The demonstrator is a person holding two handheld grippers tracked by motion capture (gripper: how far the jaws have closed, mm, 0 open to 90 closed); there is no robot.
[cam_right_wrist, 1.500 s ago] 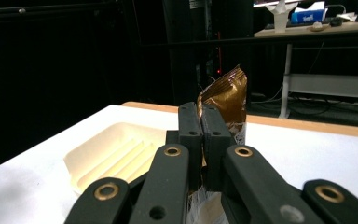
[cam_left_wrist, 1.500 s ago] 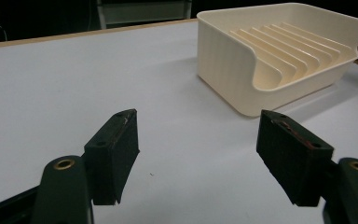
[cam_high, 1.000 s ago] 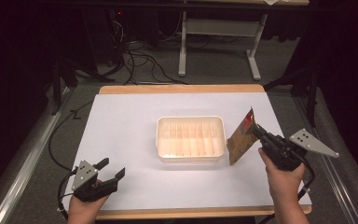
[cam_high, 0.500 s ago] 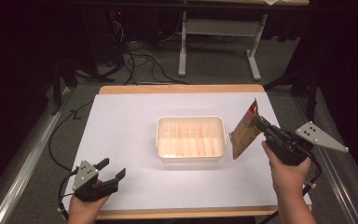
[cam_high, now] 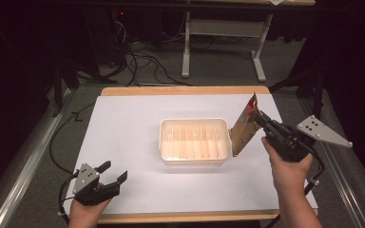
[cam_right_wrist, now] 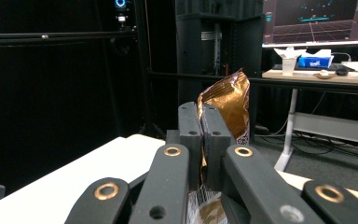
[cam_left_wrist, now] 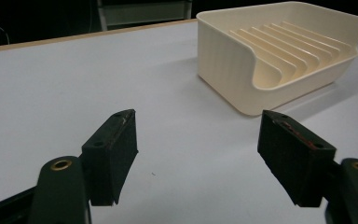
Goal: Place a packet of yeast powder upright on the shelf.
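Observation:
A cream slotted tray [cam_high: 195, 140] stands in the middle of the white table; in the left gripper view the tray [cam_left_wrist: 279, 56] lies ahead and to the right. Just right of the tray a brown and copper foil snack bag [cam_high: 244, 129] hangs upright above the table, with my right gripper [cam_high: 259, 118] shut on its upper part. In the right gripper view the jaws are pressed together on the bag [cam_right_wrist: 228, 105]. My left gripper [cam_high: 114, 173] rests near the table's front left corner, open, with nothing between its jaws [cam_left_wrist: 196, 158].
The white sheet [cam_high: 123, 128] covers the table, edged in wood. A white-legged desk frame [cam_high: 218, 47] and cables [cam_high: 133, 61] lie on the floor beyond the far edge. A desk [cam_right_wrist: 326, 77] with a monitor stands in the right gripper view's background.
The right gripper has lifted the bag slightly and shifted it a little right and away. The left gripper has stayed put.

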